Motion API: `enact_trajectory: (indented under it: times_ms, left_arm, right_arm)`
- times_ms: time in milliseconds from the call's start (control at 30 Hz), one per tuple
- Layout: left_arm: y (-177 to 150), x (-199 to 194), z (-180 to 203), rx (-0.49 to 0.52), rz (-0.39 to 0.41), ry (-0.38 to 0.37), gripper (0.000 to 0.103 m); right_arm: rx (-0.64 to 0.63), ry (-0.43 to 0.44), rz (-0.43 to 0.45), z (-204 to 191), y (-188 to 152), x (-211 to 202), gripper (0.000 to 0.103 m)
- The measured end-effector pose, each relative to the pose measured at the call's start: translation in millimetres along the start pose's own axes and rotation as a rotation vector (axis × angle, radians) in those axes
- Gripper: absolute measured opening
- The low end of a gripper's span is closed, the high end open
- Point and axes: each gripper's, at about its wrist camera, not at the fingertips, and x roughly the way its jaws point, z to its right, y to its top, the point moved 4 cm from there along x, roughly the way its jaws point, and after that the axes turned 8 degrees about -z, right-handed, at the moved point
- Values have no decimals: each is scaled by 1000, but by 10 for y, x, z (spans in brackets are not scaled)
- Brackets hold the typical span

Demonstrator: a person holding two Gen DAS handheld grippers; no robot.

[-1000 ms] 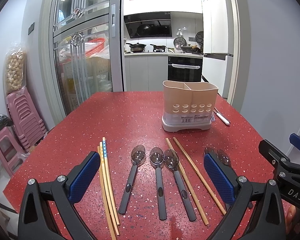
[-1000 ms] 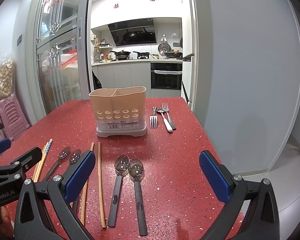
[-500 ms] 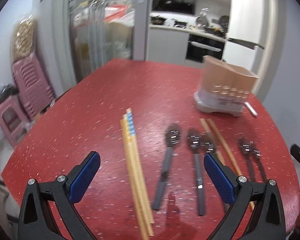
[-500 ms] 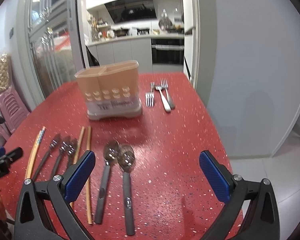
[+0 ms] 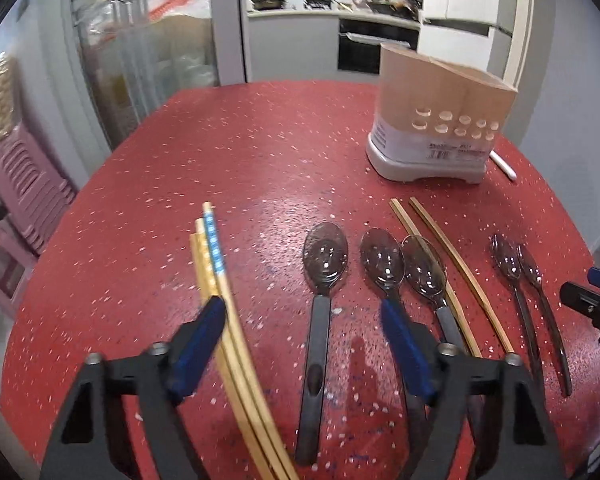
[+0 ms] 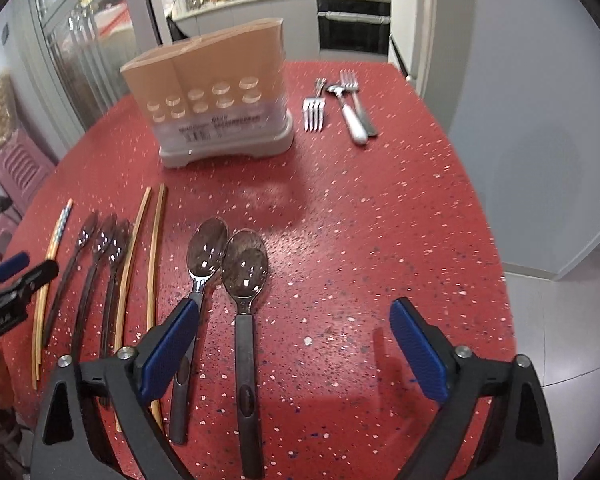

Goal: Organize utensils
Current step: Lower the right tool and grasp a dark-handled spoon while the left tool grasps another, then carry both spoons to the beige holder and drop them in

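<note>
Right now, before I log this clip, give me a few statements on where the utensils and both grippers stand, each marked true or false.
1. Both grippers are open and hold nothing. True: left gripper, right gripper.
2. The utensil holder lies tipped on its side. False: it stands upright on the red table.
3. The forks lie to the right of the holder. True.
4. Five dark-handled spoons lie on the table. True: three left of the plain chopsticks, two right.
5. The left gripper has clamped the blue-patterned chopsticks. False: they lie on the table.
</note>
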Motion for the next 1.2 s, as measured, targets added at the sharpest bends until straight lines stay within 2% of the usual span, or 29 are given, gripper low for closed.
enact_trajectory:
  times_ms: [67, 133, 233, 333, 533, 600, 667, 767, 800, 833, 867, 900, 1000, 1200]
  left_arm:
    - [27, 66, 19, 14, -28, -8, 94]
    - [42, 134, 15, 25, -61, -15, 85]
    - [75, 230, 30, 31, -99, -29, 85]
    - [117, 309, 66, 53, -132, -38, 85]
    - [227, 448, 161, 92, -189, -53, 85]
    - [269, 472, 154, 99, -201, -58, 83]
    - [313, 489, 162, 109, -211, -64, 78]
    - [353, 489, 203, 135, -223, -76, 61]
    - [362, 486, 228, 143, -227, -84, 51]
    - [371, 485, 252, 153, -229, -89, 35]
    - [362, 485, 255, 156, -232, -95, 36]
    - [375, 491, 265, 156, -233, -94, 36]
    - [391, 487, 252, 137, -216, -97, 36]
    - [345, 237, 179, 72, -124, -143, 36]
  right_arm:
    - [-14, 2, -32, -37, 26, 63, 86]
    - [-34, 7, -73, -82, 49, 137, 79]
    - [-42, 6, -138, -108, 70, 240, 71]
    - [-61, -2, -174, -130, 107, 296, 66]
    - [-93, -9, -245, -171, 161, 336, 66]
    - [-100, -11, -261, -163, 179, 340, 63]
    - [-110, -30, -268, -165, 204, 354, 55]
    - [-115, -40, -273, -124, 241, 367, 45]
    - [-112, -41, -276, -102, 246, 360, 42]
    - [-110, -30, -277, -81, 249, 354, 28]
    - [-110, -27, -278, -58, 259, 349, 16]
    - [-109, -23, -279, -43, 266, 351, 13]
    - [-117, -2, -270, -20, 273, 336, 13]
    - [-80, 110, -214, 18, 253, 235, 13]
